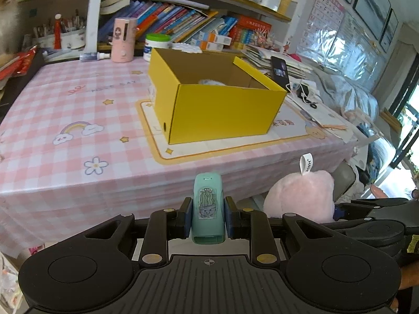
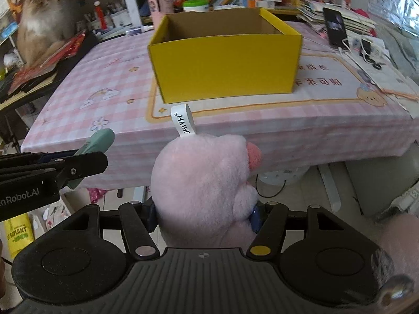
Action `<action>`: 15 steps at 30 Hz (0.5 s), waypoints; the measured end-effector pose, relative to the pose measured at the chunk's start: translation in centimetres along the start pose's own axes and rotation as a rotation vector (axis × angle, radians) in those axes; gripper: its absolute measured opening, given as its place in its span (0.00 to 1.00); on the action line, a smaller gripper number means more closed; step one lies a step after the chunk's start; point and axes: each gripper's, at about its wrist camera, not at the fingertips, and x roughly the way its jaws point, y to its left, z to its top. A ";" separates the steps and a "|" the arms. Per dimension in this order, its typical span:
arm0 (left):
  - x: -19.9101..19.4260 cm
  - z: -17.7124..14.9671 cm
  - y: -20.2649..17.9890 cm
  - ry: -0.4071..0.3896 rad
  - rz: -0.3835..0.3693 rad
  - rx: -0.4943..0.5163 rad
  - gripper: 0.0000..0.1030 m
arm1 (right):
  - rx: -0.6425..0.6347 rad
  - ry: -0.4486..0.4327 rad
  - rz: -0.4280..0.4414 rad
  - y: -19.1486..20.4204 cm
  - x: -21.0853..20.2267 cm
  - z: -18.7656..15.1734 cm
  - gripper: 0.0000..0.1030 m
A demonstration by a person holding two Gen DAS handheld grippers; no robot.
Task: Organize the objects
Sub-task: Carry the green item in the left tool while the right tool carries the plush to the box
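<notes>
Both pickups look done but nothing's dropped yet: the mint-green plastic case with a cactus sticker is clamped in the left gripper, the fluffy pink plush toy squeezed in the right gripper, with the open yellow cardboard box parked at 12 o'clock on the pink checked tabletop, something pale already inside.

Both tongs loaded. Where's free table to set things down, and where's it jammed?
Bare pink check cloth left of the yellow box, and the mat strip between box and near edge. Crowded: back edge by the pink canister, and right side with phone, cables, papers.
</notes>
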 end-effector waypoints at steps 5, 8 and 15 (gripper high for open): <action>0.5 0.4 -0.4 0.002 0.002 -0.003 0.22 | 0.006 0.006 -0.002 -0.8 0.2 0.3 0.58; 0.9 0.7 -0.7 0.003 0.003 -0.004 0.22 | 0.004 0.010 0.000 -1.2 0.4 0.7 0.58; 2.1 1.7 -1.4 0.008 0.006 -0.007 0.22 | 0.003 0.024 0.007 -2.3 1.1 1.7 0.58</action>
